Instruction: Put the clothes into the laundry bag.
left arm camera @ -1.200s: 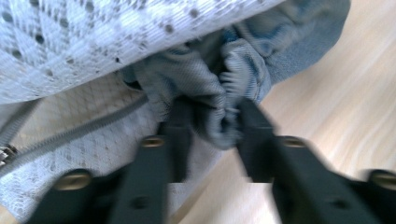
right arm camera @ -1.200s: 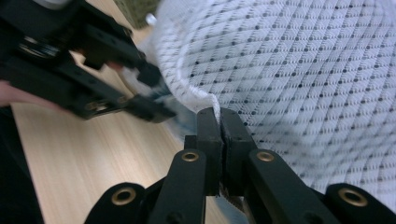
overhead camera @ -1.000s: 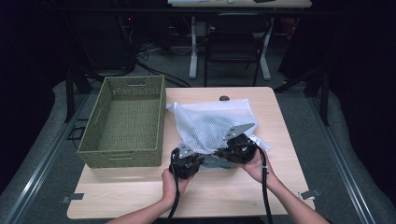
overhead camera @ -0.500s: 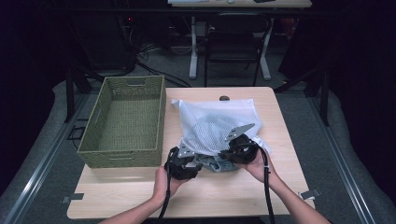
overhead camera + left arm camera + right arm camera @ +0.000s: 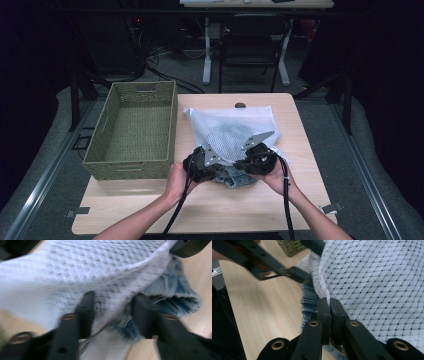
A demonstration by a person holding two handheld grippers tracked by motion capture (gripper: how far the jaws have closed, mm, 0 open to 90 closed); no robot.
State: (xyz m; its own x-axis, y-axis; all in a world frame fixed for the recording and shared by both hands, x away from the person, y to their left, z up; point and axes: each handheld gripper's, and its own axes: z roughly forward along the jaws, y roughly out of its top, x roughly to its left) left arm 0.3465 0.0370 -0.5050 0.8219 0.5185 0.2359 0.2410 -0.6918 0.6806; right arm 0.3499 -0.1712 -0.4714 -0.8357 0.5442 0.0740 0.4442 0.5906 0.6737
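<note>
A white mesh laundry bag point(image 5: 232, 130) lies on the table with blue denim point(image 5: 235, 176) poking out of its near opening. My right gripper point(image 5: 245, 162) is shut on the bag's hem; in the right gripper view its jaws point(image 5: 329, 302) pinch the mesh edge point(image 5: 374, 280) above the denim point(image 5: 308, 300). My left gripper point(image 5: 212, 167) sits at the opening's left side. In the left gripper view its jaws point(image 5: 115, 312) stand apart and have just been closing, with mesh point(image 5: 82, 270) and denim point(image 5: 175, 292) between them, not clamped.
A green woven basket point(image 5: 135, 167) stands empty on the table's left half, close to my left hand. Bare wooden table point(image 5: 240, 210) runs along the near edge. A chair and desk legs stand beyond the far edge.
My left gripper has lifted slightly at the bag's opening and sits a little further in. The right gripper and the bag's far end have stayed put.
</note>
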